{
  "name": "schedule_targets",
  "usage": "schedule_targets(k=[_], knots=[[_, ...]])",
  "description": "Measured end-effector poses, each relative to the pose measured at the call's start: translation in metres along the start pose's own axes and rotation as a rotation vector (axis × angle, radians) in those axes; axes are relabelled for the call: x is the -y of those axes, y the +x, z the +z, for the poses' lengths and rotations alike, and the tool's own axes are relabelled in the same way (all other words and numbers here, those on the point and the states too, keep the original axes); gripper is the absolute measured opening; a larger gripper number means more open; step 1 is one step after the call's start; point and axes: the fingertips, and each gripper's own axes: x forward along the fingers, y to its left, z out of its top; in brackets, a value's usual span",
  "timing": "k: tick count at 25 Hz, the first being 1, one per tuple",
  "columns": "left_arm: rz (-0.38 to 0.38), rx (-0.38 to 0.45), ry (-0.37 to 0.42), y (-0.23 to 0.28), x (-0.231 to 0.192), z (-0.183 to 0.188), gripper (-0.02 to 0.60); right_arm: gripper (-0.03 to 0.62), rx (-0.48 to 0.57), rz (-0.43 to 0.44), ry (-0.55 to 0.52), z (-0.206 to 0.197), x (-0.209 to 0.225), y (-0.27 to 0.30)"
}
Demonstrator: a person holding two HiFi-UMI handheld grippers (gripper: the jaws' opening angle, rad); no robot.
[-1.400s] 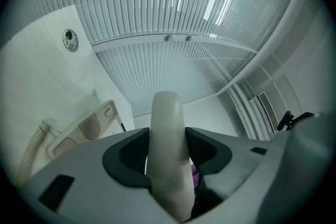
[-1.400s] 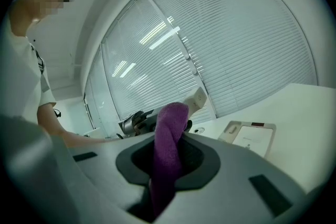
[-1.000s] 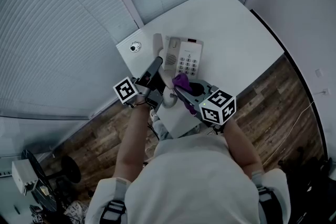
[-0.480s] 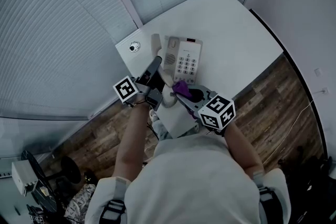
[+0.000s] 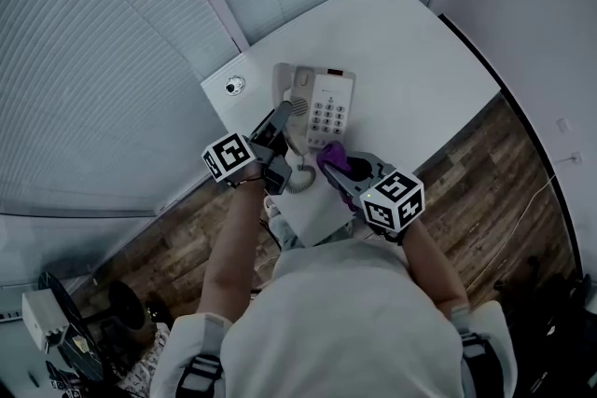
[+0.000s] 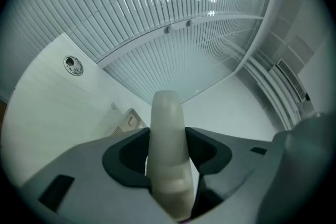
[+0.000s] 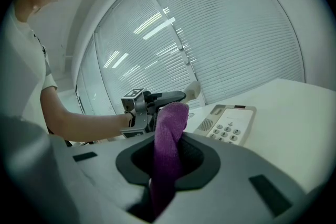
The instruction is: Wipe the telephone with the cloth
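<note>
The cream telephone base (image 5: 328, 107) with its keypad lies on the white table (image 5: 420, 61). My left gripper (image 5: 278, 126) is shut on the cream handset (image 5: 285, 93), which it holds along the base's left side. In the left gripper view the handset (image 6: 167, 134) fills the gap between the jaws of the left gripper (image 6: 168, 152). My right gripper (image 5: 341, 171) is shut on a purple cloth (image 5: 333, 159) just off the base's near edge. The right gripper view shows the cloth (image 7: 169, 139), the base (image 7: 227, 122) and the left gripper (image 7: 157, 99) with the handset tip (image 7: 193, 89) raised above the table.
A coiled cord (image 5: 300, 178) hangs by the table's near edge. A round grommet (image 5: 234, 85) sits in the table's left corner, and window blinds (image 5: 112, 42) stand behind it. Wooden floor (image 5: 494, 191) lies to the right, and the table stretches on beyond the phone.
Both grippers have sunk a little. The left one has rolled with the handset, bringing it closer over the base's left side. The cloth has shifted towards the base's near edge.
</note>
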Motion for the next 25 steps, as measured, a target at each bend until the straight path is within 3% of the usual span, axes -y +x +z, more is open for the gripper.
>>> schedule_targets(k=[10, 25], knots=[[0.217, -0.15, 0.276, 0.03, -0.023, -0.019, 0.225, 0.06, 0.004, -0.021, 0.024, -0.001, 0.017, -0.005], [0.447, -0.271, 0.467, 0.056, -0.066, -0.026, 0.225, 0.06, -0.004, -0.034, 0.056, -0.003, 0.03, -0.006]])
